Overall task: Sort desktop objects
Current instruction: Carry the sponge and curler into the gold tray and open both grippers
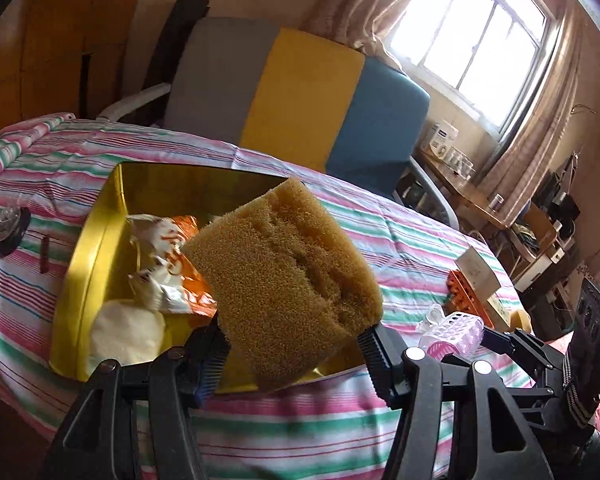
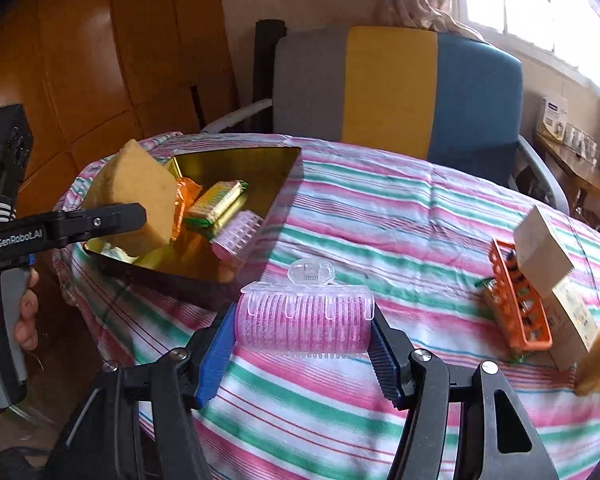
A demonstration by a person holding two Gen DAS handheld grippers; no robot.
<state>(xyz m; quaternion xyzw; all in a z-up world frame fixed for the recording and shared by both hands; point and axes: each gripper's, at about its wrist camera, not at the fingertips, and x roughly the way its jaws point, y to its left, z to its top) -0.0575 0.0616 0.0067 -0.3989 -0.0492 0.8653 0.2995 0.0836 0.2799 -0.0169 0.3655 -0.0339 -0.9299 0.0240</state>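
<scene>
Yellow sponge [image 1: 284, 280] is clamped in the left gripper [image 1: 296, 354] over the gold tray [image 1: 84, 240]; the right gripper [image 2: 303, 354] fingers grip a pink hair roller [image 2: 305, 320].

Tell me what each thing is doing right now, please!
Left claw: shut on the sponge.
Sponge: held up over the gold tray.
Right claw: shut on the pink hair roller.
Pink hair roller: held above the striped cloth.
Gold tray: open, with wrappers and another roller inside.
Orange basket: tipped on its side.
Cardboard box: resting against the basket.
</scene>
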